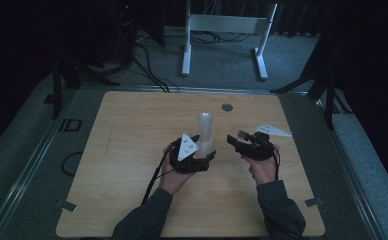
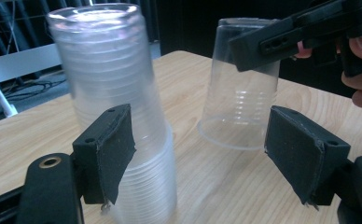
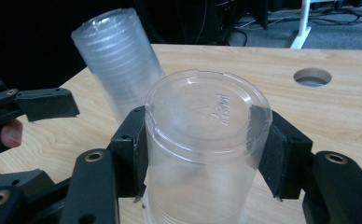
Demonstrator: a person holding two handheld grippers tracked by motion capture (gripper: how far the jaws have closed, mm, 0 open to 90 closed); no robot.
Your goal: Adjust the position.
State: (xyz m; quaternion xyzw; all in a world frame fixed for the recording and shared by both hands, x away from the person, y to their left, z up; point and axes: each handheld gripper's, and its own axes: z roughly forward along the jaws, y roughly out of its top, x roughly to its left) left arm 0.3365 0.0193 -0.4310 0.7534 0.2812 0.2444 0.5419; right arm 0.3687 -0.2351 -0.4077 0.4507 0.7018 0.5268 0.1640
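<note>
A tall stack of clear plastic cups (image 1: 205, 131) stands upside down near the middle of the wooden table (image 1: 132, 150). My left gripper (image 1: 206, 151) is open around its lower part. In the left gripper view the stack (image 2: 118, 93) rests by the left pad (image 2: 111, 149), and the right pad (image 2: 300, 154) stands well clear of it. My right gripper (image 1: 233, 139) is just right of the stack, shut on a single clear cup (image 3: 202, 135) held upside down by its base end. That cup (image 2: 240, 98) hangs with its rim close to the tabletop; I cannot tell whether it touches.
A round cable hole (image 1: 227, 107) lies in the table behind the cups. Beyond the far edge stand a white desk frame (image 1: 222, 25) and loose cables (image 1: 147, 65) on the floor. The room around the table is dark.
</note>
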